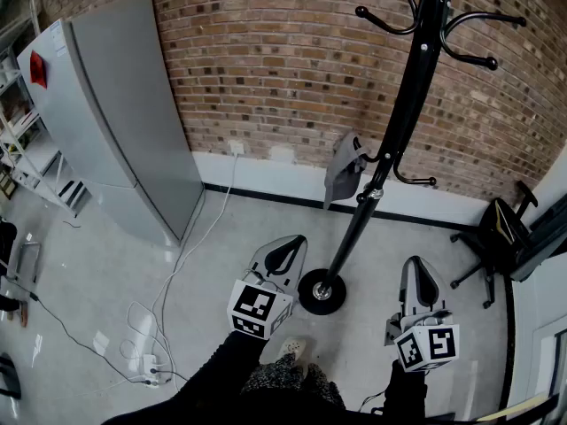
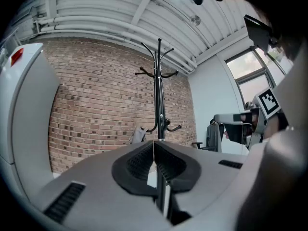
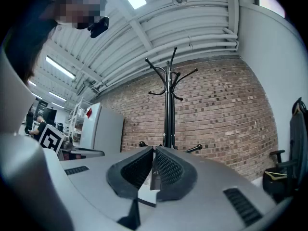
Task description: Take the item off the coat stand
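Just starting — the left gripper [image 1: 288, 243] and right gripper [image 1: 416, 265] are both pinched closed and empty — next, one must open and reach the grey item [image 1: 344, 168] on the coat stand [image 1: 392, 140].

grey cabinet [image 1: 124, 104], brick wall [image 1: 283, 69], black chair [image 1: 499, 230]

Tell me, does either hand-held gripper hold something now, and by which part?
Nothing is held: the left hand-held gripper and the right hand-held gripper are both shut and empty.

Grey plastic left gripper [image 1: 285, 248] and matching right gripper [image 1: 418, 271]: black ribbed pads [image 2: 137, 162], black-and-white marker cubes [image 1: 259, 309] behind them, then black sleeves [image 1: 208, 381].
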Tool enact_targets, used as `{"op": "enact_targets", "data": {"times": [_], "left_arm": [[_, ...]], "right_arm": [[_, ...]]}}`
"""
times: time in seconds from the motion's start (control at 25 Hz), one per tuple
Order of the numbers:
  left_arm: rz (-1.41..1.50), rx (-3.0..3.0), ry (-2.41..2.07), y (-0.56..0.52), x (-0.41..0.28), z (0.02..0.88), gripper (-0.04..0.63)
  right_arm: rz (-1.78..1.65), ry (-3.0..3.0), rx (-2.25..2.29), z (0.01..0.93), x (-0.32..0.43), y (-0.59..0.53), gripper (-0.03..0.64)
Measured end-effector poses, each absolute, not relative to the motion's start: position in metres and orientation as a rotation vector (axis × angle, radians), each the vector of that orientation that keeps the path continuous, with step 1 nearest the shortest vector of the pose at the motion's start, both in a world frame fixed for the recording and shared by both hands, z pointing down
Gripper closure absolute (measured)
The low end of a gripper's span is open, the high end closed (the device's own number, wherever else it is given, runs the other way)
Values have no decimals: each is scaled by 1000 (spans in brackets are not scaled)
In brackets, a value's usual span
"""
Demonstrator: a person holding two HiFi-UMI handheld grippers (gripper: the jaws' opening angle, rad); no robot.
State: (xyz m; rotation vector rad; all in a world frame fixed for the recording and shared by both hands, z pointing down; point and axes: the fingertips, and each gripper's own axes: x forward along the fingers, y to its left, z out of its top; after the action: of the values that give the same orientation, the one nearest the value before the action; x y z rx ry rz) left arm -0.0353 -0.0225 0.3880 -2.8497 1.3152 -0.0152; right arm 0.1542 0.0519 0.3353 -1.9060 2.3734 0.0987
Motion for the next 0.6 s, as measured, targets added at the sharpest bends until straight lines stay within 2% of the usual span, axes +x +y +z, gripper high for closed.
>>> {"op": "enact_targets", "data": {"times": [0.6], "left_arm": [[-14,-2886,1256,-97,-35,400,588]], "right_arm": [[110,2341,-1923,336,153,-27,606]]}}
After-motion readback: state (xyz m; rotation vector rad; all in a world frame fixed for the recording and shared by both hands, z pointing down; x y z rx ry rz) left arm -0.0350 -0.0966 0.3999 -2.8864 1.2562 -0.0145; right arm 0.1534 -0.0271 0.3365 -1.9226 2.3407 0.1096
